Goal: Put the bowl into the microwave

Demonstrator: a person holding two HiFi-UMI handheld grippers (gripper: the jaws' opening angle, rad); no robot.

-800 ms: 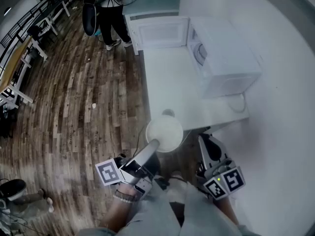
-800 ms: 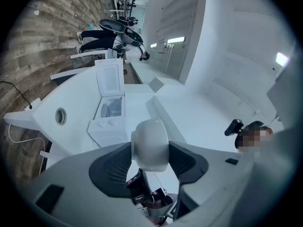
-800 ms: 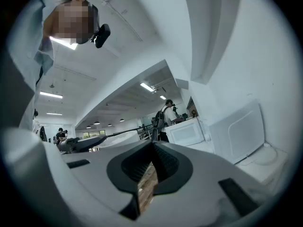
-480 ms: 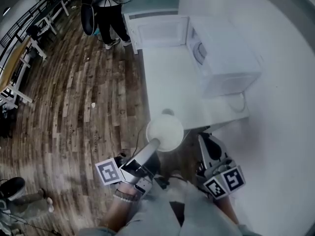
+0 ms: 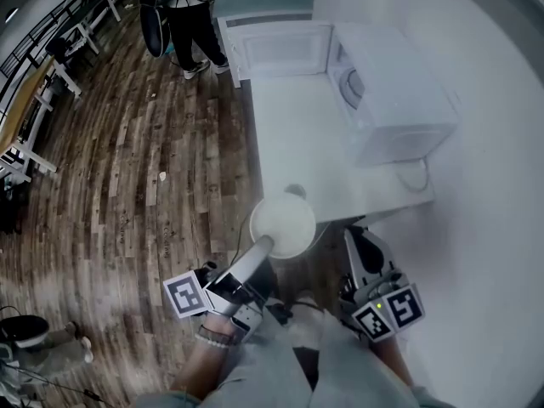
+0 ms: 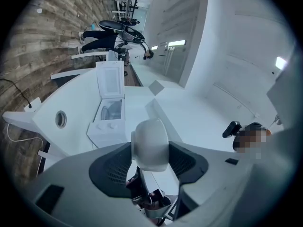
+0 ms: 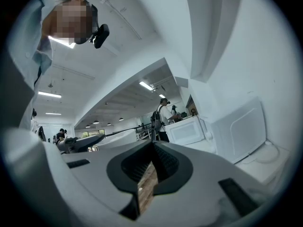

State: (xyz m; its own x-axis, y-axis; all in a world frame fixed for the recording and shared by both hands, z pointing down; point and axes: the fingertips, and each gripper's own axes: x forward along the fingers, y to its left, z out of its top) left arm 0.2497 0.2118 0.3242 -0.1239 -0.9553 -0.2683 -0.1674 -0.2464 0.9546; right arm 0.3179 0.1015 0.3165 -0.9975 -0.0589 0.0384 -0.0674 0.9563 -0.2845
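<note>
A white bowl (image 5: 283,226) hangs over the near end of the white table (image 5: 293,134). My left gripper (image 5: 267,247) is shut on its near rim. In the left gripper view the bowl (image 6: 150,143) sits on edge between the two jaws, which stand wide apart around it. The white microwave (image 5: 393,100) stands at the table's far right, its door (image 5: 280,49) swung open to the left. It shows small behind the bowl as the microwave (image 6: 110,115) in the left gripper view. My right gripper (image 5: 361,252) is shut and empty, low beside the table's near right corner.
A round cable hole (image 5: 294,192) lies in the tabletop just beyond the bowl. The microwave's cord (image 5: 416,177) loops on the table's near right. A person (image 5: 183,15) stands on the wooden floor past the table's far end. Desks (image 5: 34,100) line the left.
The view has shifted slightly. Both grippers and the bowl keep about the same place near the table's near end.
</note>
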